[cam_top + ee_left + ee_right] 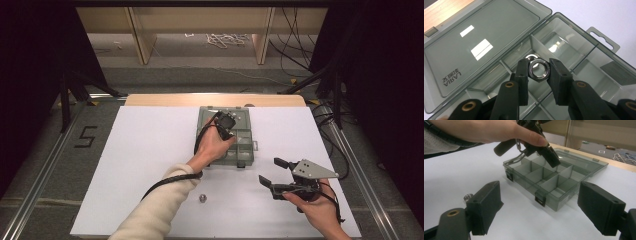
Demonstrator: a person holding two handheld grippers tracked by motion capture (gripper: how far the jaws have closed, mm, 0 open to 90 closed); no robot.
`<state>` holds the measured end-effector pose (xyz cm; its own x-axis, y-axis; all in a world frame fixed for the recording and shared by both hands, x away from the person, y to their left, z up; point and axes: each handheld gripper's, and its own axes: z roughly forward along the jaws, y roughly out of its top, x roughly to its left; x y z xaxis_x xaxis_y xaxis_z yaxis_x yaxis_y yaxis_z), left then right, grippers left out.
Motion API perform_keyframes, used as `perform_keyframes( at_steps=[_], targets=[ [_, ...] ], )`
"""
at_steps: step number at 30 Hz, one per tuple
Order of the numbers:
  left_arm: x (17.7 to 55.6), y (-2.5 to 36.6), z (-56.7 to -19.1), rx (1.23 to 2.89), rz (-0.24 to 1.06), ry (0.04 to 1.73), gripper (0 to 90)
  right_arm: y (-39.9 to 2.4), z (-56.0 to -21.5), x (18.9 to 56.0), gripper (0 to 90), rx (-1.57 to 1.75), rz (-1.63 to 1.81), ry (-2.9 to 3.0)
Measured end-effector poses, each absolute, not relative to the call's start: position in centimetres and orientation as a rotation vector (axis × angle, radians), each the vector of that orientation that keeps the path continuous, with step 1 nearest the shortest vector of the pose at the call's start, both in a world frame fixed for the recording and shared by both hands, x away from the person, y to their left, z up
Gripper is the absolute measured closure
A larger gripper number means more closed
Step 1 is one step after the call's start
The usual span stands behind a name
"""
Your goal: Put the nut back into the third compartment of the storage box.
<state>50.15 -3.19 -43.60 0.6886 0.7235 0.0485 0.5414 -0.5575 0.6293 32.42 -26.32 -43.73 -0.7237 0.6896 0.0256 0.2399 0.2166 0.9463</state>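
One steel nut (539, 70), small, hard, slick, pinched on its flats by left gripper (537, 71) over compartment box (584, 42); right gripper (539, 212) gapes empty.

The hand (212, 145) hides the box's (248, 150) left compartments in the high view.

The nut (539, 70) was polished, shiny metal; the box (584, 50) around it was smoky, glossy clear plastic; the tool pads (557, 77) beside it looked matt black rubber.
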Motion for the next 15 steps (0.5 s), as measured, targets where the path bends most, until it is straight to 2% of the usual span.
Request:
perform_keyframes(
  at_steps=[4, 15],
  targets=[
    [50.1, -3.2, -43.7, 2.312, 0.407, 0.956, 68.6, -26.3, -43.7, 32.3, 19.8, 0.884, 1.526, 2.112],
    [47.2, -2.0, -41.7, 2.344, 0.365, 0.871, 43.3, -26.4, -43.6, 32.3, 19.8, 0.874, 1.504, 2.103]
  ],
)
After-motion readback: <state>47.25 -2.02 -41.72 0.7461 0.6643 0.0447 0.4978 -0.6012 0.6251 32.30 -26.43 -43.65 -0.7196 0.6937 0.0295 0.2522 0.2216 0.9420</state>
